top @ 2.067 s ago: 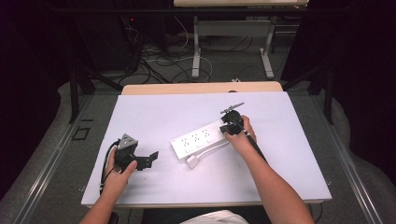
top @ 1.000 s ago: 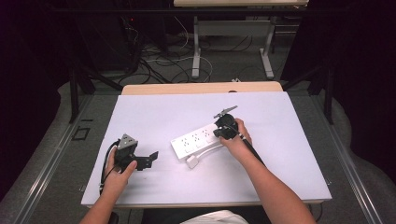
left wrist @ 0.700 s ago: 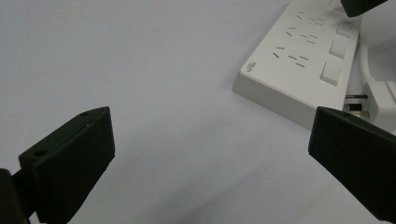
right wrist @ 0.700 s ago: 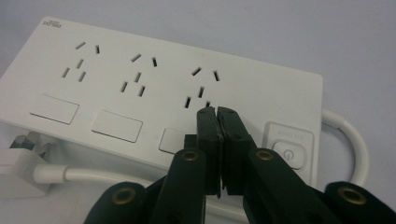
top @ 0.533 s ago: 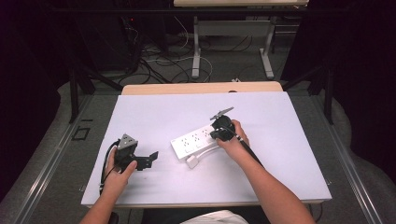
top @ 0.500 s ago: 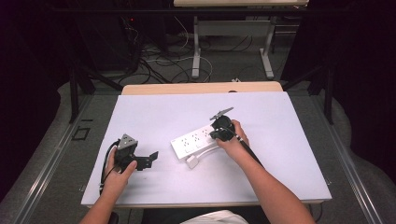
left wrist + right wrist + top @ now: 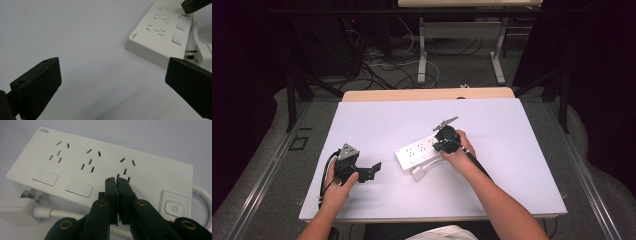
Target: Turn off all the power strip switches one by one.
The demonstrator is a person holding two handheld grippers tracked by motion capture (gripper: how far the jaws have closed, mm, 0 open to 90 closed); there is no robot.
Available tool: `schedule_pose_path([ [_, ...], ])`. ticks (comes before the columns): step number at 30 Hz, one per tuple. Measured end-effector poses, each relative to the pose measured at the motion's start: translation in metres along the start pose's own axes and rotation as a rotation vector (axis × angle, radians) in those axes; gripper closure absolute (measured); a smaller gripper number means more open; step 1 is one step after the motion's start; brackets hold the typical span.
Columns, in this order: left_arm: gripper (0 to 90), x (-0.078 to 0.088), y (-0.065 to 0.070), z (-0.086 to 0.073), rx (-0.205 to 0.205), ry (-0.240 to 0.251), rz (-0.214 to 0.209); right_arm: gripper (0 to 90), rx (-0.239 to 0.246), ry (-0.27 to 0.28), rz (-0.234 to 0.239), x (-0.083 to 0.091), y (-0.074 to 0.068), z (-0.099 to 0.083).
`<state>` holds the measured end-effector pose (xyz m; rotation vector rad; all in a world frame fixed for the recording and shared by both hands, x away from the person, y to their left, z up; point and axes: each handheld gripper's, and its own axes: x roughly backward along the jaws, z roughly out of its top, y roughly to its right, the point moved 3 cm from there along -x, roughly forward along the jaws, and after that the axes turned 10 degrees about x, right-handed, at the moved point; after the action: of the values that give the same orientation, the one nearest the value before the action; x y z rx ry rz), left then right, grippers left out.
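Pressing a switch on the white power strip (image 7: pixel 100 167) looks like the step in hand: the right gripper (image 7: pixel 116 180) has its jaws clenched together with nothing between them, tips hovering over or touching the strip's top just by the third socket group, between the blank rocker pads and the power button (image 7: pixel 174 208) at the strip's right end in the right gripper view. To do it well, I would keep the jaws shut as one blunt point, slide them squarely over the intended button and push straight down, since a slanted push could skid the light strip across the smooth white table (image 7: pixel 522 150). The left gripper (image 7: pixel 362 172) rests near the table's near-left, jaws spread wide and empty, well apart from the strip; it could steady the strip's left end. The strip lies at mid-table, angled, with three socket groups, and its own white plug (image 7: pixel 17 210) lies loose against its near side.
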<state>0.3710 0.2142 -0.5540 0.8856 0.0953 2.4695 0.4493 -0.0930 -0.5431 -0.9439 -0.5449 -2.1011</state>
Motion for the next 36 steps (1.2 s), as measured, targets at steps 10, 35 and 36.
schedule_pose_path([
  [10,0.4,0.0000,0.0000,0.0000,-0.001,0.000,0.000,88.0,0.006,-0.050,0.016,-0.0006,-0.0029,-0.0004],
  [35,0.4,-0.0001,0.0000,0.0001,-0.003,-0.001,0.000,88.2,0.010,-0.031,0.011,-0.0011,-0.0067,-0.0002],
  [36,0.4,-0.0001,0.0000,0.0000,-0.004,-0.001,0.000,88.1,0.010,-0.031,0.014,-0.0012,-0.0069,-0.0002],
])
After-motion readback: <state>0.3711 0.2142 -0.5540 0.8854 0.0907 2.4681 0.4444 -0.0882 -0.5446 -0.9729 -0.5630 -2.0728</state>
